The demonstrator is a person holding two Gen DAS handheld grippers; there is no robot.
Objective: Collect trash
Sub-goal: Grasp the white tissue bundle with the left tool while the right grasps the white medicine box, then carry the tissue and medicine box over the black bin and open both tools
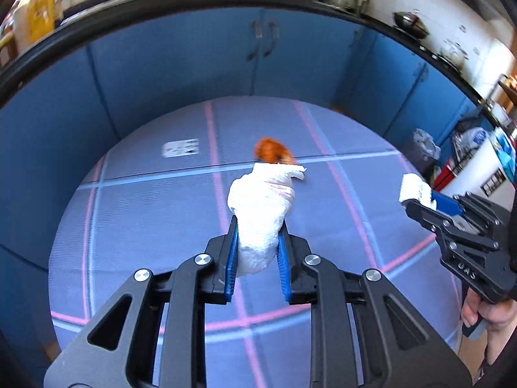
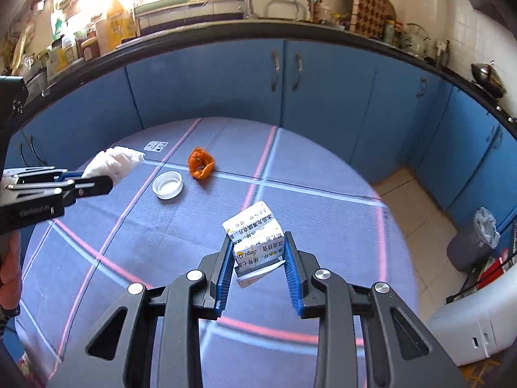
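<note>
A round table (image 2: 323, 174) with a purple-blue cloth and pink and white lines stands in front of blue kitchen cupboards (image 2: 329, 80). A grey bin (image 2: 468, 245) with a plastic liner stands on the tiled floor, past the table's right edge.

The left gripper (image 1: 258, 242) is closed tight on a scrunched white paper towel (image 1: 263, 207) and holds it up off the table, over the middle. The right gripper (image 2: 258, 258) is closed on a small white medicine box (image 2: 255, 236) with printed words — the box sticks up between the blue pads (image 2: 224, 271), off the cloth, over the near half of the table.

Two bits of trash lie on the table. An orange peel (image 2: 201, 163) sits near the far edge, and a white plastic lid (image 2: 167, 185) lies just beside it, a little nearer — both on the left half in the right wrist view.
</note>
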